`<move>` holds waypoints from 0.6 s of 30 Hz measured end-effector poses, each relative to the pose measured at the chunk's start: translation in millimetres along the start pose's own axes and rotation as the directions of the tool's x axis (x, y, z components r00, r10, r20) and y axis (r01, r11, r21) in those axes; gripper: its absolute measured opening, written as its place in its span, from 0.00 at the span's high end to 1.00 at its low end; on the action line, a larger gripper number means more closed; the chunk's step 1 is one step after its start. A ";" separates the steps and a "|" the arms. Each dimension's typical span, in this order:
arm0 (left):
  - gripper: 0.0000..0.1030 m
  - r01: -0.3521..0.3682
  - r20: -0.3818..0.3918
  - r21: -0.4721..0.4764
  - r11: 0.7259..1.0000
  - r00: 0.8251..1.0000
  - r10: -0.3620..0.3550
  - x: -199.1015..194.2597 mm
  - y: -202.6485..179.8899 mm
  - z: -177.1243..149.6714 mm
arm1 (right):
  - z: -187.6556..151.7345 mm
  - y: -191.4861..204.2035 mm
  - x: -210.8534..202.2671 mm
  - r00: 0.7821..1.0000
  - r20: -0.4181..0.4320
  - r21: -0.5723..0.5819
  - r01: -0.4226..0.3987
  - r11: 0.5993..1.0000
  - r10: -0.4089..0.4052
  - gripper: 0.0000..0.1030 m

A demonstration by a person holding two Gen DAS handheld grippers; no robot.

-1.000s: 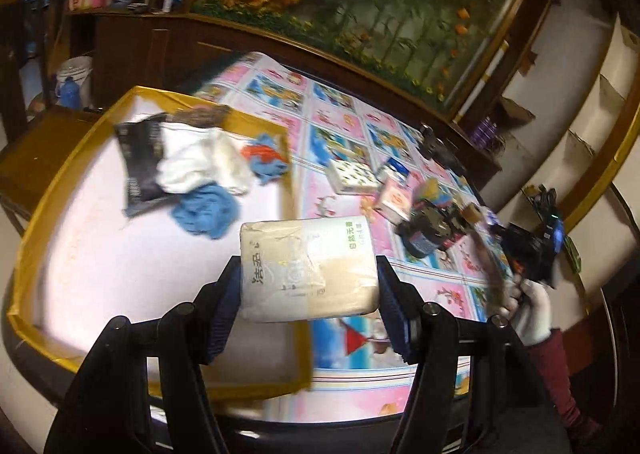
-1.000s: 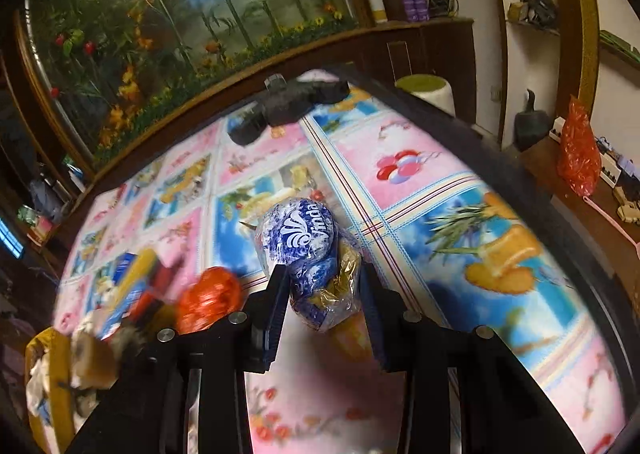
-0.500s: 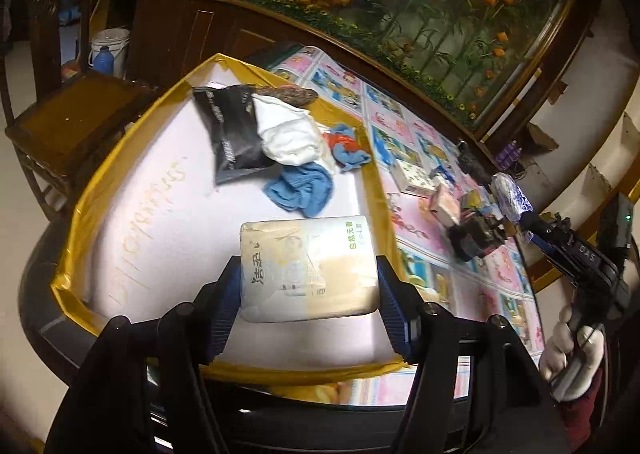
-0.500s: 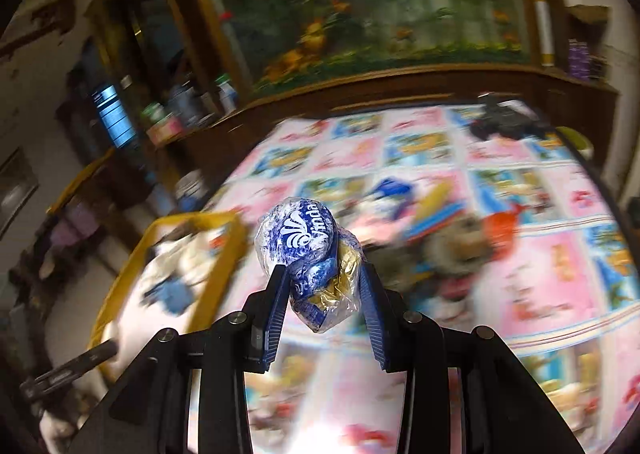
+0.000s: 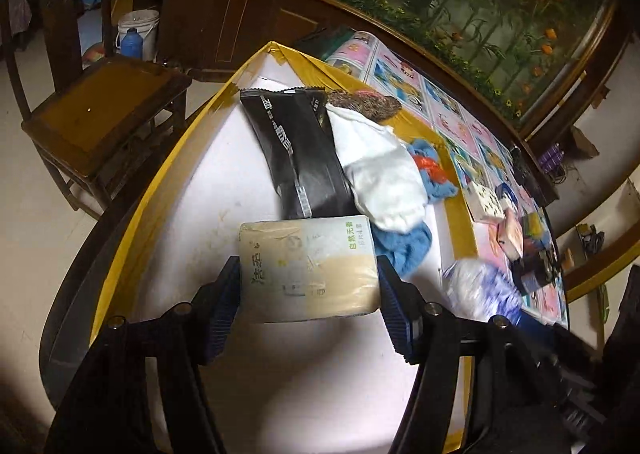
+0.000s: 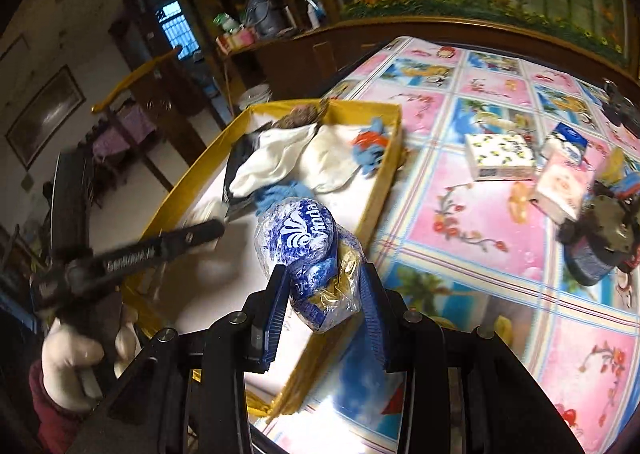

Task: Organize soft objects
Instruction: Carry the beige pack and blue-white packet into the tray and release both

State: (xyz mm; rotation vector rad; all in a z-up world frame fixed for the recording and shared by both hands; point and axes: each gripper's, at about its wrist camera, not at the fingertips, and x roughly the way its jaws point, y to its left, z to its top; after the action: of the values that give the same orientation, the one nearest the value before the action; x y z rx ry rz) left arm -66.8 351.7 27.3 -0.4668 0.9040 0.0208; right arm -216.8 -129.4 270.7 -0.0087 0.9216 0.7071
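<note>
My left gripper [image 5: 309, 304] is shut on a beige tissue pack [image 5: 308, 268] and holds it over the white floor of the yellow-rimmed tray [image 5: 132, 238]. My right gripper [image 6: 323, 314] is shut on a blue-and-white Vinda tissue bag [image 6: 298, 234], held above the tray's right rim [image 6: 384, 182]. That bag shows blurred in the left wrist view [image 5: 480, 290]. In the tray lie a black pouch [image 5: 296, 158], white cloth [image 5: 384, 182], blue cloth [image 5: 408, 250] and a brown furry item [image 5: 368, 102].
On the pink patterned tablecloth [image 6: 460, 222] right of the tray lie tissue boxes [image 6: 500, 156], small packs [image 6: 560, 190] and a dark round object [image 6: 600, 238]. A wooden chair [image 5: 100, 114] stands left of the table. The left gripper's arm [image 6: 132, 254] crosses the tray.
Both grippers have moved over the tray with their loads. The right one swung left from the table's middle to the tray's right rim. The left one came closer to the pile.
</note>
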 end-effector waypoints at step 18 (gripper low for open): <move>0.30 0.145 0.140 -0.063 0.987 0.981 -0.135 -60.8 14.4 -27.2 | 32.4 56.9 98.7 0.990 -0.141 -0.142 -0.017 0.990 -0.003 0.65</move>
State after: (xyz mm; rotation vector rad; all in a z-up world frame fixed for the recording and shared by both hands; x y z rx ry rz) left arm -128.2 364.5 53.7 -0.5891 0.7372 -0.0427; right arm -186.0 -20.8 234.8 -0.1840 1.0047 0.7855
